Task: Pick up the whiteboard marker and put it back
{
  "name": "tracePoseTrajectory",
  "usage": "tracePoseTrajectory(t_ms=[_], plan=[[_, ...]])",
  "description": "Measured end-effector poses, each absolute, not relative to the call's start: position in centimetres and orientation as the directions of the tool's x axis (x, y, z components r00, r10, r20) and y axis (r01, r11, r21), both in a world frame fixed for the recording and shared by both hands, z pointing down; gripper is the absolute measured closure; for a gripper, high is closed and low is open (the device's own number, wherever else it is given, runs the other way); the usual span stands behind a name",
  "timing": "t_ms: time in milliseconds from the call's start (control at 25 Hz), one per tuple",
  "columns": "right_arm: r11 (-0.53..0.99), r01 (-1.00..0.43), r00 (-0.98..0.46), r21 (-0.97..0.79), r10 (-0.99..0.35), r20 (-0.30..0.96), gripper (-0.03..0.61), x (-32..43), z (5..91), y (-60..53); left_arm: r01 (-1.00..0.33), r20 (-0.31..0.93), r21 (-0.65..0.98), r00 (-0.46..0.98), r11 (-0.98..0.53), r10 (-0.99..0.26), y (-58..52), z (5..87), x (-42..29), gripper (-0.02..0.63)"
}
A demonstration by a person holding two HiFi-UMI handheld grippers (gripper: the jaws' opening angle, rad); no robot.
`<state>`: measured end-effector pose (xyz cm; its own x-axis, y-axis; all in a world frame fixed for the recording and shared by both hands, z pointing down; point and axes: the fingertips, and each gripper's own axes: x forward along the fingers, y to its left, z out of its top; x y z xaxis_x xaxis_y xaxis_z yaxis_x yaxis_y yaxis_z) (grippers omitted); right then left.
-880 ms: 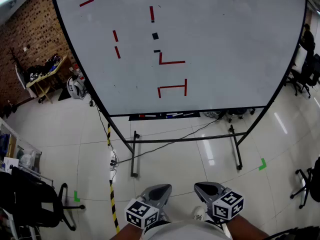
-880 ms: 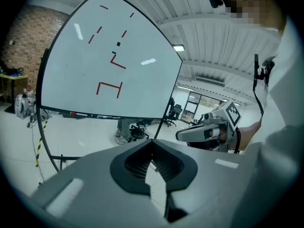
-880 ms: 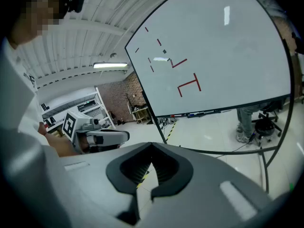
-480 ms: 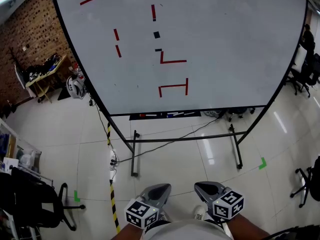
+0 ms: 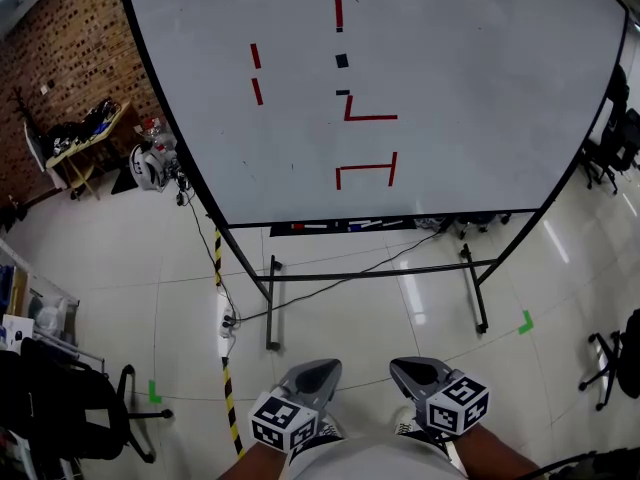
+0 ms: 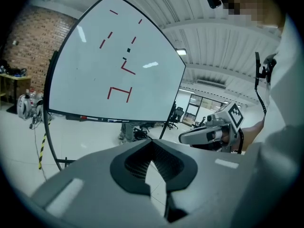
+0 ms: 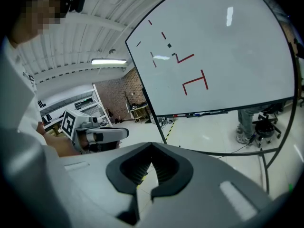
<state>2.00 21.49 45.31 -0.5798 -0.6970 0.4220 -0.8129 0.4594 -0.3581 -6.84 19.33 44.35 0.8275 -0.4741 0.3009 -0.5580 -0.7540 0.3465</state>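
The left tongs [image 5: 320, 372] and the right tongs [image 5: 405, 372] sit side by side at 6 o'clock in the head view, low against the person's body and pointing toward 12 o'clock. Each gripper view shows its own jaws brought together at the tips, with nothing between the dark ribbed pads. In the left gripper view the other tongs show at 3 o'clock, held in a hand.

A large rolling whiteboard [image 5: 470, 88] fills the 12 o'clock half of the head view, well apart from both tongs. It carries short red strokes and a red bracket shape [image 5: 365, 173] near its lower middle. Along its bottom edge runs a black tray [image 5: 408, 224], and the whiteboard markers [image 5: 345, 225] lie in it in a row, end to end, one with red and one with blue on it.

Under the board a black cable [image 5: 330, 290] trails over the pale tiled floor [image 5: 350, 338]. A yellow-and-black tape strip [image 5: 226, 398] runs toward 7 o'clock, beside a black office chair [image 5: 70, 408] at 8 o'clock. A brick wall [image 5: 50, 68] stands at 10 o'clock.
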Motion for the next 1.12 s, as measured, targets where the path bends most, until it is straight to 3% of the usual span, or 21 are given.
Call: tracePoseTrajectory(t_ms=[320, 680, 1120], plan=[[0.419, -0.845, -0.529, -0.333, -0.752, 0.393, 0.578, -0.9, 44.3, 19.8, -0.519, 0.295, 0.333, 0.851, -0.788, -0.435, 17.2, 44.4, -9.8, 0.6], [0.373, -0.858, -0.5, -0.353, -0.764, 0.408, 0.578, 1.4, 45.2, 16.5, -0.511, 0.298, 0.345, 0.855, -0.787, -0.424, 12.6, 45.4, -8.1, 0.6], [0.547, -0.787, -0.617, -0.287, -0.687, 0.384, 0.578, 7.5, 44.8, 4.9, -0.593, 0.343, 0.346, 0.801, -0.727, -0.49, 2.3, 46.2, -1.2, 0.6]])
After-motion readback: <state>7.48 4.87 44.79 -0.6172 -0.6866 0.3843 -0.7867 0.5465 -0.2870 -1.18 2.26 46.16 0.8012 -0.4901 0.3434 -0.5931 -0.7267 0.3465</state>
